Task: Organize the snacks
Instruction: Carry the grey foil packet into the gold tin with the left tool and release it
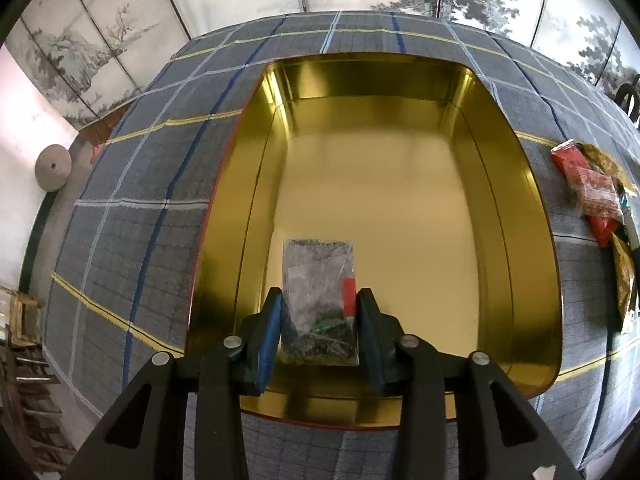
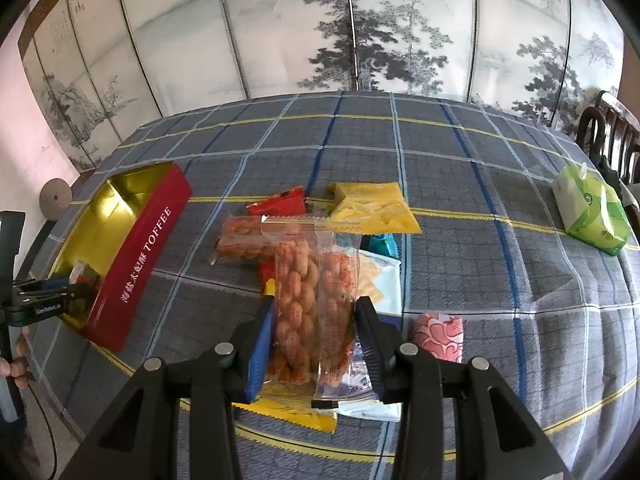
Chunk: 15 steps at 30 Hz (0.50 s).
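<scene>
left tongs (image 1: 318, 300), lower centre of the left wrist view: the blue pads flank a clear packet of dark contents (image 1: 318, 300) with a red label. the packet lies low inside the gold-lined tin (image 1: 520, 184), near its lower wall. whether the pads press the packet or stand just off it cannot be told from this view.

the tin fills the middle of the left wrist view and sits on the plaid tabletop (image 1: 132, 216). in the right wrist view the same tin (image 2: 140, 256) appears at left, red outside, lettered "toffee", with the left tongs (image 2: 76, 290) reaching over its lower end.

right tongs (image 2: 314, 320), lower centre of the right wrist view: the pads pinch a clear packet of orange twisted snacks (image 2: 296, 300), which stands upright between them.

beyond it, centre of the frame, a loose pile lies on the tabletop: a yellow packet (image 2: 372, 208), a red packet (image 2: 280, 202), a second clear packet of orange snacks (image 2: 242, 240). a pink patterned packet (image 2: 438, 334) lies just right of the right tongs. a green tissue pack (image 2: 592, 212) lies at the right edge.

a hand (image 2: 18, 360) shows at the lower left edge.
</scene>
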Available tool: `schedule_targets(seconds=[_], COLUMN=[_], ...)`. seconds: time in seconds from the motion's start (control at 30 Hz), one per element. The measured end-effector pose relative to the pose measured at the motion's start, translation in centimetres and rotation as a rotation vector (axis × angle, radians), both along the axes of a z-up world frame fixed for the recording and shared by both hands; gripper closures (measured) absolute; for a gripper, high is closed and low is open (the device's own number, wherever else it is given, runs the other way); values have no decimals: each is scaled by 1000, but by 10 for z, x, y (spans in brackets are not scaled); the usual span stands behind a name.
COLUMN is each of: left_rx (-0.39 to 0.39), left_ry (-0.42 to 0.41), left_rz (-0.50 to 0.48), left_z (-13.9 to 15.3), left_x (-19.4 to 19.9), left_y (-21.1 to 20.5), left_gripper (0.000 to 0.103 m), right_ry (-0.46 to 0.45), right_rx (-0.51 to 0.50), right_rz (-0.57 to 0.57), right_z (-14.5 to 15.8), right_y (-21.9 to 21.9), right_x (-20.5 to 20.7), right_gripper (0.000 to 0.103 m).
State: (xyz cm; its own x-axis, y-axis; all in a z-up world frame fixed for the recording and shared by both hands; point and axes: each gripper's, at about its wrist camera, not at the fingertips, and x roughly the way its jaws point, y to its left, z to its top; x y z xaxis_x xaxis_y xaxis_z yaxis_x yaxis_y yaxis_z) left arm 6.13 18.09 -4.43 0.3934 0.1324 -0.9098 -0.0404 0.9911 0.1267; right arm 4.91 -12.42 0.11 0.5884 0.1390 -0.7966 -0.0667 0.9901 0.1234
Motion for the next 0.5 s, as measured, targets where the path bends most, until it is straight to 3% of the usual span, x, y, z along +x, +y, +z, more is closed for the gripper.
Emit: schedule_targets(seconds=[0.17,0.33,0.5], left_rx=[15,25,-18], left_ry=[-7,-48,-85], left_rz=[-10,-23,-4], left_z=[3,12,28], left_x=[0,-3,-9], left_y=[-1,-5,-1], left_gripper=[66,45,42], right_ry=[-1,-9,-11], right_rx=[7,9,22], right_rz=[5,30,58], right_z=[2,7,10], right_y=[8,20,34], right_x=[-3,-4,-3], right_gripper=[63,63,63])
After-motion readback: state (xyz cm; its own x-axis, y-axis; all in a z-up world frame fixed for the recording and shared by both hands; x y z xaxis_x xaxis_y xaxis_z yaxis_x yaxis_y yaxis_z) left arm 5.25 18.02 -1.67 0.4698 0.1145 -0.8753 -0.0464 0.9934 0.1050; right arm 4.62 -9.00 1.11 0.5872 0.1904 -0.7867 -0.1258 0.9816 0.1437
